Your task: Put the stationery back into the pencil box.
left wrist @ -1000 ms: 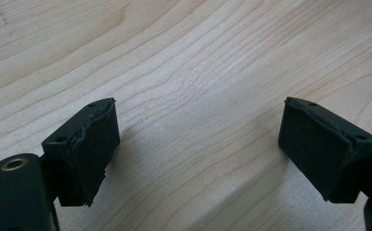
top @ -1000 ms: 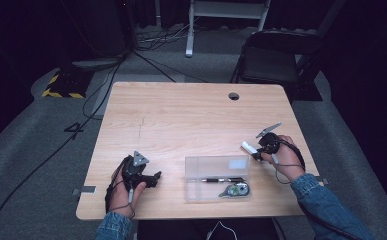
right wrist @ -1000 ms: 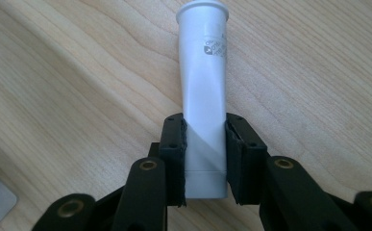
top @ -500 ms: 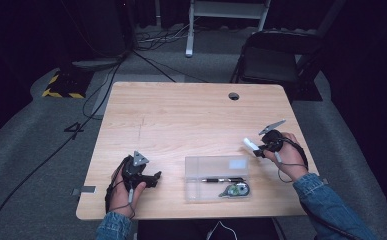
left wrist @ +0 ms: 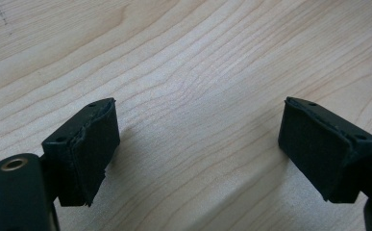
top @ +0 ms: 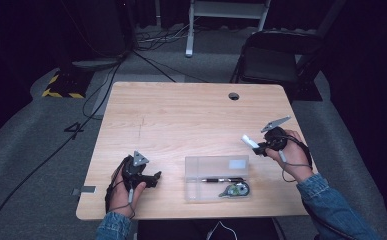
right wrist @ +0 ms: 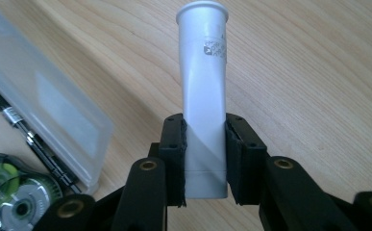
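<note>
Pale wood grain runs across the table [top: 181, 115], which stands on grey carpet in a dark room, with a small round hole near its far edge. Above the right side of that table, a white tube [right wrist: 204, 91] is pinched between the black jaws of the right gripper [right wrist: 205, 161]; the jaws press on the flattened lower part of the tube, and its round capped end points away from the gripper over bare wood. In the high view the tube [top: 249, 142] sticks out to the left of the right gripper [top: 261, 146], just beyond the far right corner of a clear plastic case [top: 216, 176] and apart from it. The case lies open near the person's edge of the table, with its frosted lid [right wrist: 44, 101] toward the far side. A dark pen [top: 220, 180] lies lengthwise in the case, and a green and clear correction tape dispenser [top: 235, 189] rests just beside it at the near right corner. The right hand [top: 292, 156], in a denim sleeve, holds the gripper from the right. Well apart, on the left side of the table, the left gripper [top: 153, 178] lies low over the wood in the person's left hand [top: 123, 187], pointing toward the case. Its jaws stand wide apart with nothing between them but bare table [left wrist: 198, 96].
</note>
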